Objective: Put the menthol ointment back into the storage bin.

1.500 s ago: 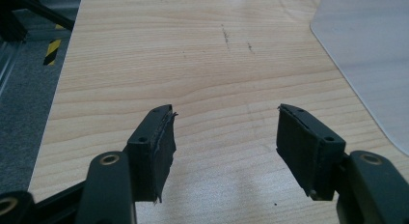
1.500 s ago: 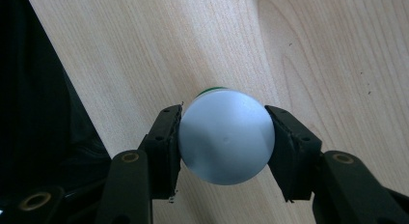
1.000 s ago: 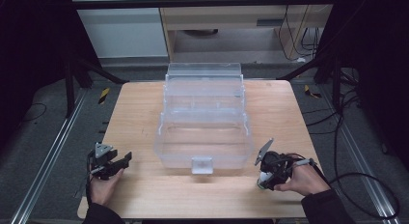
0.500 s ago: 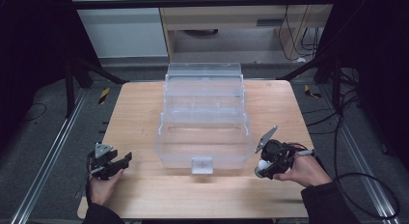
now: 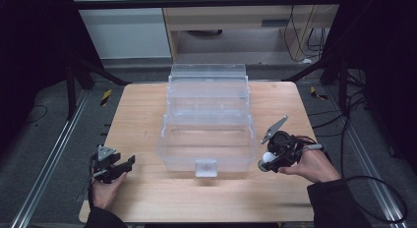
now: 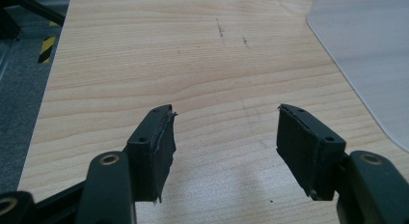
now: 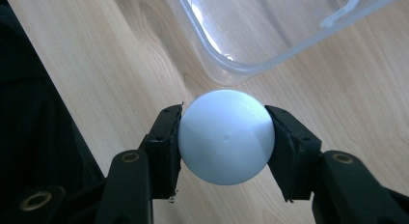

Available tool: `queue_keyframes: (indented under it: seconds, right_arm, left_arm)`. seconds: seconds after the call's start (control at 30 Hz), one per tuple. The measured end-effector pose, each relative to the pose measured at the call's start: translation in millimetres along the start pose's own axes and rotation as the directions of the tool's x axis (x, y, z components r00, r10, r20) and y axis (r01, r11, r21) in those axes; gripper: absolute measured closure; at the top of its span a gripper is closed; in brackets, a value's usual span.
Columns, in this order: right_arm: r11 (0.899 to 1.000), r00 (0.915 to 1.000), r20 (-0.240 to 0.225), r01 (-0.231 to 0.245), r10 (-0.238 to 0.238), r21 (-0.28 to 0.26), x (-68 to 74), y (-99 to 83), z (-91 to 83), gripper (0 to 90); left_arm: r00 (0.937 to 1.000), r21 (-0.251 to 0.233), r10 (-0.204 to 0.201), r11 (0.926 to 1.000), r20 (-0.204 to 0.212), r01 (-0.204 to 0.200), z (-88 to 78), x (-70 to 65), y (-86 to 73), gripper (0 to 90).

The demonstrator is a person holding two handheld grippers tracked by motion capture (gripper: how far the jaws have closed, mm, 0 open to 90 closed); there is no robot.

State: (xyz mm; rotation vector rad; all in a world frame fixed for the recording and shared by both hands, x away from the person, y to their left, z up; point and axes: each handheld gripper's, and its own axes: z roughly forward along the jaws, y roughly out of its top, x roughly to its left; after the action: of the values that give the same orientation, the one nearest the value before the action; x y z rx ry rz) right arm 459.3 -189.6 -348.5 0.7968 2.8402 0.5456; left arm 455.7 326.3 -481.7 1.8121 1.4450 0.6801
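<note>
**White ball pinched in right claw beside the clear bin**

The right claw point(image 7: 223, 137) pinches a white ball point(image 7: 225, 136); both pads press on opposite sides of the ball, seen plainly in the right gripper view. In the high view the right claw point(image 5: 273, 158) sits at the near right corner of the clear plastic bin point(image 5: 208, 125), with the ball point(image 5: 267, 158) just beside the bin's front right wall and off the desk point(image 5: 142, 115). The right gripper view shows the bin's rounded corner point(image 7: 270, 45) just beyond the ball, not touching it.

The left claw point(image 6: 224, 137) stands spread, nothing between its pads, bare wood beneath. In the high view the left claw point(image 5: 114, 168) is low at the near left of the desk, well apart from the bin. The bin stands mid-desk, with stepped tiers rising toward the far edge and a small latch point(image 5: 205, 167) on its near wall.
</note>
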Motion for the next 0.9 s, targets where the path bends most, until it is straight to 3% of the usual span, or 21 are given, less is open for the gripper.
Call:
queue_keyframes:
  seconds: [0.53,0.9]
  right_arm:
    - [1.000,0.9998,0.012,0.015,-0.015,-0.019,-3.8,26.5,-21.7,50.3]
    - [0.999,0.9999,0.014,-0.004,0.004,-0.035,-13.9,43.4,-17.8,50.3]
  left_arm:
    - [1.0000,0.001,-0.001,1.0000,0.001,0.001,-0.1,0.5,0.1,38.3]
    - [1.0000,-0.002,-0.003,1.0000,0.001,0.003,-0.1,0.5,0.2,38.3]
